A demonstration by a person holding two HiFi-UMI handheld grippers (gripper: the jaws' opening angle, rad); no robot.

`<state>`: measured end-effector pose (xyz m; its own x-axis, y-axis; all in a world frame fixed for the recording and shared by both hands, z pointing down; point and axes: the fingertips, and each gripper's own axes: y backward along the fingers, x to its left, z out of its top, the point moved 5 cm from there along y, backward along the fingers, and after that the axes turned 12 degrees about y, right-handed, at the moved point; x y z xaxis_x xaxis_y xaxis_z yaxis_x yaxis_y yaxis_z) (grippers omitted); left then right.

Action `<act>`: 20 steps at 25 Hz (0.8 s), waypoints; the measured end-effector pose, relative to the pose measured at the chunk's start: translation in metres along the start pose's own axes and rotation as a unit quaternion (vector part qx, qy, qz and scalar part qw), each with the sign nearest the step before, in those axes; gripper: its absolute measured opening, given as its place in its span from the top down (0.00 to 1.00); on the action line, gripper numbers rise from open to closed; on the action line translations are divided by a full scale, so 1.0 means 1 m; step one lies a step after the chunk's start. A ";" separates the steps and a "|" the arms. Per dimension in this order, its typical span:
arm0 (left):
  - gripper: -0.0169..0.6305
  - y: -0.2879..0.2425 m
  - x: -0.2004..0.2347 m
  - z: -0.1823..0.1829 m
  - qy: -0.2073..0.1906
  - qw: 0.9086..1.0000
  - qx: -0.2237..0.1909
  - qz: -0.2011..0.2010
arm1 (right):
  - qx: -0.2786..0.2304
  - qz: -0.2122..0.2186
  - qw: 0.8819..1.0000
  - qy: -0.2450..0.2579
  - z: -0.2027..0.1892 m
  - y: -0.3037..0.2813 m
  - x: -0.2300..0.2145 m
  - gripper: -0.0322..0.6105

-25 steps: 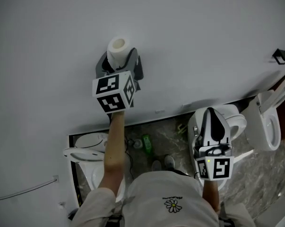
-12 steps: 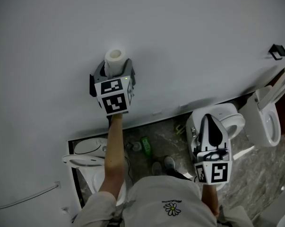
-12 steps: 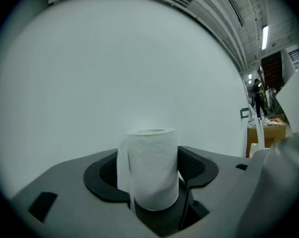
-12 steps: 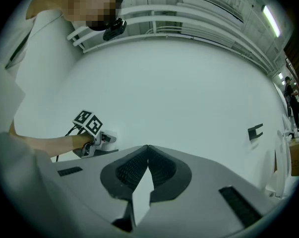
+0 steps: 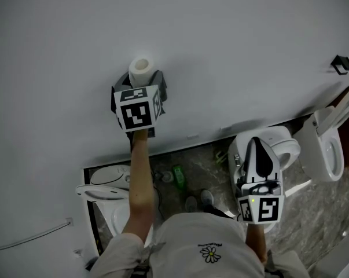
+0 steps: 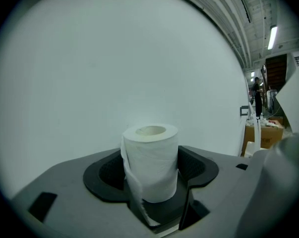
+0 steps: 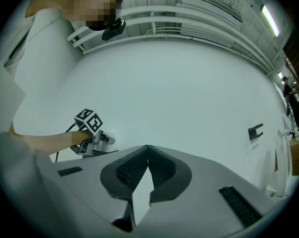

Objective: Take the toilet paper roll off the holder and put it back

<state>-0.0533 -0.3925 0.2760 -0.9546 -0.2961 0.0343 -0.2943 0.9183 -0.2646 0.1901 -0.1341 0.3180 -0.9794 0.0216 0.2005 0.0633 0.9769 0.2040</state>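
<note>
- Shows the left gripper (image 5: 139, 88) raised in front of the white wall (image 5: 232, 33), jaws standing wide with the toilet paper roll (image 6: 151, 152) between them.
- Presses the ribbed black pads (image 6: 107, 175) against the roll from both sides, so holds it off the ground, axis upright and core opening turned upward.
- Leaves a loose tail of paper (image 6: 135, 195) hanging down the front left of the roll, into the gap at the base of the jaws.
- Keeps the roll close to the wall and high above the floor; cannot tell from any view whether it touches the wall.
- Places the roll well apart from the small black wall bracket (image 5: 341, 64), which sits far toward the right edge of the head view.
- Carries the marker cube (image 5: 136, 109) just behind the jaws, at the end of a bare outstretched forearm (image 5: 138, 184).
- Shows the right gripper (image 7: 147, 148) lower and to the right, jaws brought fully together, tips meeting, nothing between them.
- Holds that gripper above a white toilet (image 5: 287, 146), apart from the wall.
- Includes, on the marbled floor (image 5: 206, 161) below, a second toilet (image 5: 107, 181) at the left, a third (image 5: 327, 149) at the right, and a green bottle (image 5: 179, 177) between the first two.
- Catches a pale shirt with a daisy print (image 5: 212, 251) at the bottom edge of the head view.
</note>
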 end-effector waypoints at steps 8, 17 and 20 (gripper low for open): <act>0.49 0.003 -0.002 -0.003 -0.007 0.999 -0.031 0.000 | -0.006 0.016 1.000 -0.003 0.003 0.000 0.008 0.93; 0.39 0.007 -0.005 -0.002 -0.018 0.998 -0.056 0.002 | -0.012 0.011 1.000 -0.016 0.006 0.003 0.005 0.94; 0.36 0.014 -0.004 0.007 -0.028 0.996 -0.084 0.011 | 0.001 0.016 1.000 -0.016 0.005 0.004 0.006 0.94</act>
<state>-0.0531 -0.3800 0.2654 -0.9580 -0.2856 -0.0248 -0.2820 0.9543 -0.0991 0.1835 -0.1287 0.3156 -0.9828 0.0590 0.1751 0.0935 0.9762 0.1958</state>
